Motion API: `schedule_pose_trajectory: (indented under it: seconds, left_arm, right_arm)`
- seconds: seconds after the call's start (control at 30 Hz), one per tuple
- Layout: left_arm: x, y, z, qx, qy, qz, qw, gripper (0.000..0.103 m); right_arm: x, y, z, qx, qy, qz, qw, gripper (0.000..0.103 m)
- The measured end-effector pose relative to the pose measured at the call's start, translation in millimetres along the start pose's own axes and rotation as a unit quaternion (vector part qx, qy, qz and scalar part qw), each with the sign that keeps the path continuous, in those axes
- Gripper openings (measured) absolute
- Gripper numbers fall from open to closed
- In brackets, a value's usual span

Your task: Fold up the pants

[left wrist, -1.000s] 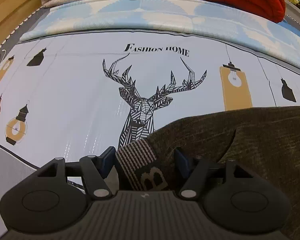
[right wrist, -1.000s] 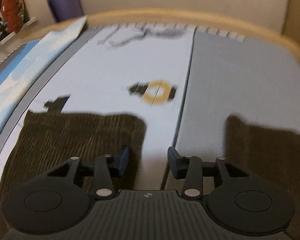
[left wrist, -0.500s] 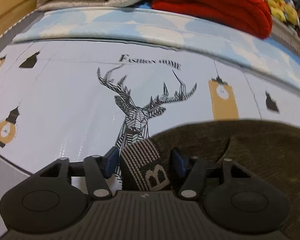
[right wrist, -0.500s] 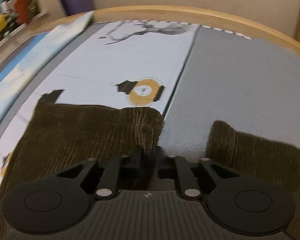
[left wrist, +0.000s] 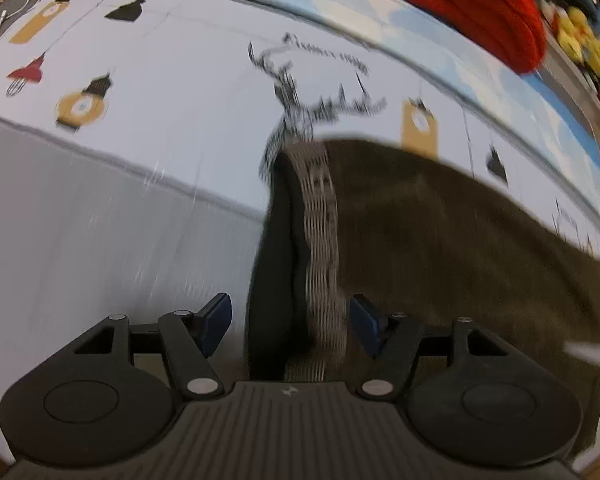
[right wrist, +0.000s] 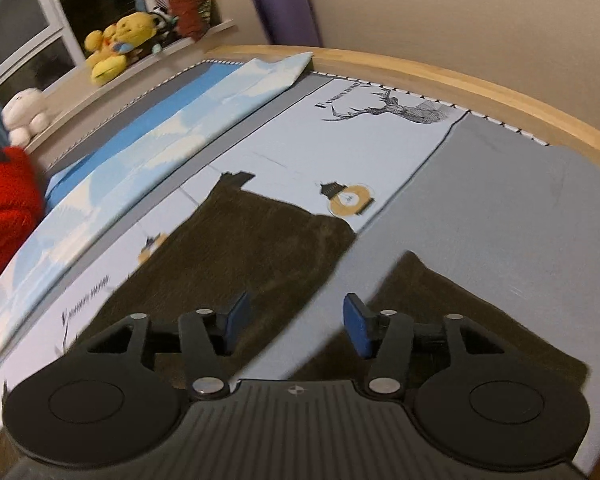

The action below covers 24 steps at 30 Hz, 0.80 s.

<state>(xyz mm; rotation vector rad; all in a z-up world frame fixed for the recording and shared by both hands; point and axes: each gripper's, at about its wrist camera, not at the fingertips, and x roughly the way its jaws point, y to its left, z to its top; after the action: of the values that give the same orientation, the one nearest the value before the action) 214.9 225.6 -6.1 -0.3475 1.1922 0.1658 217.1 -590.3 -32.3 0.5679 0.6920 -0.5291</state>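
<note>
left wrist view, left to right: grey band of bed cover [left wrist: 80, 220], bare and roomy, meeting the pale printed sheet [left wrist: 172, 80] along a dark seam. lamp and bulb prints up top, blurred. left claw [left wrist: 290, 322] wide, jaws just opened further, pads clear of cloth; striped waistband [left wrist: 320, 240] of the pants [left wrist: 440, 248] runs up between them, untouched as far as can be seen. lettering on waistband blurred, unreadable. deer print [left wrist: 300, 112] and caption above it smeared, not legible here. pants' far edge curves across the sheet, right edge near the bed's side. red blanket [left wrist: 480, 4] along the far edge, yellow plush toys [left wrist: 580, 40] beyond.

right wrist view, left to right: red blanket at the left margin, blue-and-white quilt [right wrist: 160, 136] along the windowsill side. pants spread flat on the bed, two legs [right wrist: 260, 240] apart with a wedge of grey cover between; cuffs pointing toward the wooden bed frame [right wrist: 460, 80]. right claw [right wrist: 296, 324] wide, jaws just opened, nothing between the pads, hanging over the gap between the legs. open sheet beyond the cuffs. second deer print [right wrist: 396, 110], caption starting with "f", rest too small. purple roll [right wrist: 286, 14] against the wall.
</note>
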Motion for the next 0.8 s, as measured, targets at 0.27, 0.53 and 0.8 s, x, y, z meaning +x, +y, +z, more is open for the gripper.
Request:
schedule_pose_trajectory:
  seconds: [0.27, 0.53, 0.8]
  left_arm:
    - [25, 8, -76, 0.032, 0.035, 0.020, 0.9987, 0.081]
    - [48, 6, -102, 0.122, 0.070, 0.035, 0.9895, 0.075]
    - [39, 4, -110, 0.147, 0.054, 0.024, 0.9874, 0.049]
  right_arm:
    - [-45, -58, -27, 0.027, 0.018, 0.005, 0.999, 0.055]
    - [-8, -122, -47, -0.019, 0.109, -0.087, 0.990, 0.061]
    - [24, -164, -64, 0.023, 0.177, -0.175, 0.968, 0.060]
